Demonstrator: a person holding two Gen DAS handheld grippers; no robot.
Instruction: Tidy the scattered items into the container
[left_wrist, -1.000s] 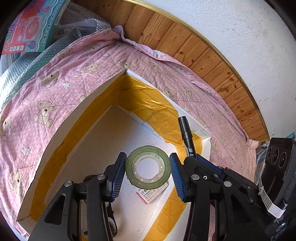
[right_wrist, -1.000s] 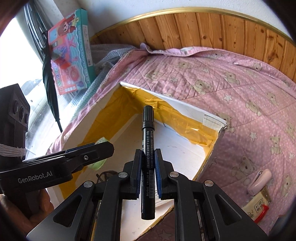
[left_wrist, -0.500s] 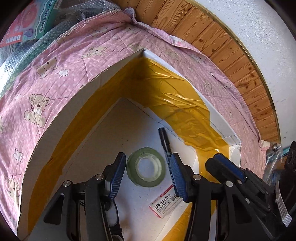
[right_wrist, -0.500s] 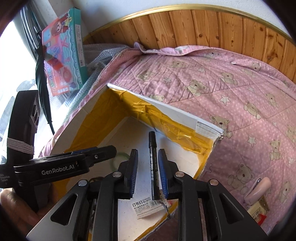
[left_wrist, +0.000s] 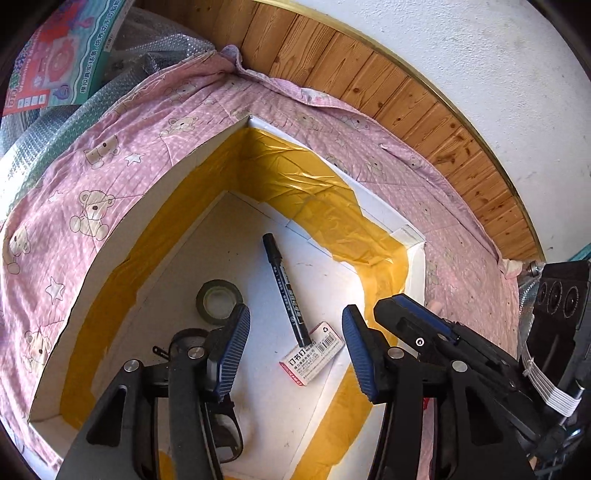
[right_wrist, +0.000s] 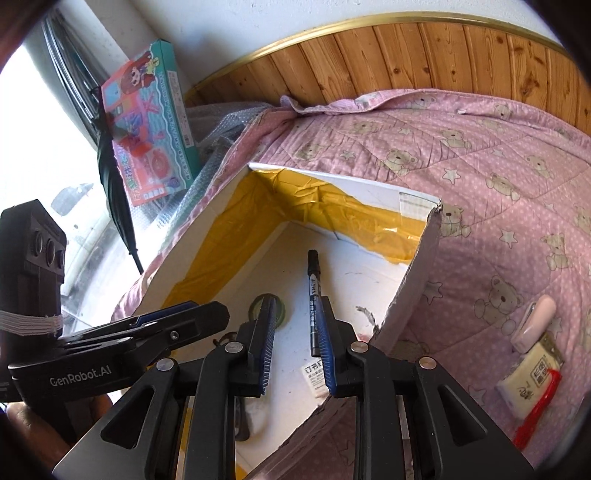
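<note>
A white box lined with yellow tape sits on the pink quilt. On its floor lie a green tape roll, a black marker and a small staples box. My left gripper hangs open above the box with nothing between its fingers. My right gripper is open over the marker, apart from it. On the quilt to the right lie a pink-white stapler and a yellow packet with a red strip.
A pink bear-print quilt covers the surface, with a wooden panel wall behind. A teal toy box and bubble wrap stand at the left. A dark object lies low in the box by my left fingers.
The right gripper opened and let go of the marker, which now lies on the box floor. The left gripper released the tape roll into the box. Both grippers have risen.
</note>
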